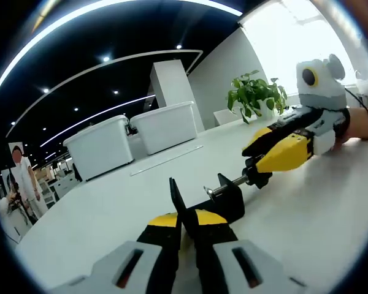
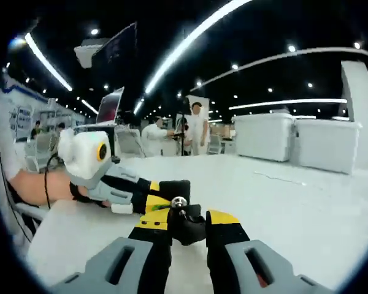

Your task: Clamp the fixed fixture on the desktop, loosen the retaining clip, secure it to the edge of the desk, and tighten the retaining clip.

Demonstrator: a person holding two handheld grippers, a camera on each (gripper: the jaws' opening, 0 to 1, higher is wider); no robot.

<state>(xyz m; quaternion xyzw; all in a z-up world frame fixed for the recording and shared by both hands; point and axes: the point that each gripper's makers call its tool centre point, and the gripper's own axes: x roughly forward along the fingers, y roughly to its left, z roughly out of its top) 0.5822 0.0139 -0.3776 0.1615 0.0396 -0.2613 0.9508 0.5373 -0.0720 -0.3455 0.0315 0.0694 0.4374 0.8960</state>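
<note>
A: Entry. Where is the fixture?

B: The black clamp fixture [image 1: 224, 199] lies on the white desk [image 1: 306, 214], inboard, well away from any desk edge I can make out. Its screw rod points toward the right gripper [image 1: 257, 160].

A: Left gripper [image 1: 183, 214]?

B: In the left gripper view its jaws are together on the fixture's black body, so it holds the clamp in place. In the right gripper view the same gripper [image 2: 148, 195] comes in from the left, yellow pads against the black block.

A: Right gripper?

B: Its jaws close around the screw end; in the right gripper view the round metal knob [image 2: 179, 201] sits between the yellow tips [image 2: 187, 223]. I judge it clamped on the retaining screw.

A: Step in hand?

B: Judgement: loosening the retaining clip. The fixture is gripped but not yet at the edge.

A: Next move?

B: Turn the screw to open the mouth wide enough for the desktop, left gripper steady against the twist. Then carry it to an edge. Two white bins [image 1: 135, 138] and a plant [image 1: 254, 95] stand at the far side, clear of the work.
</note>
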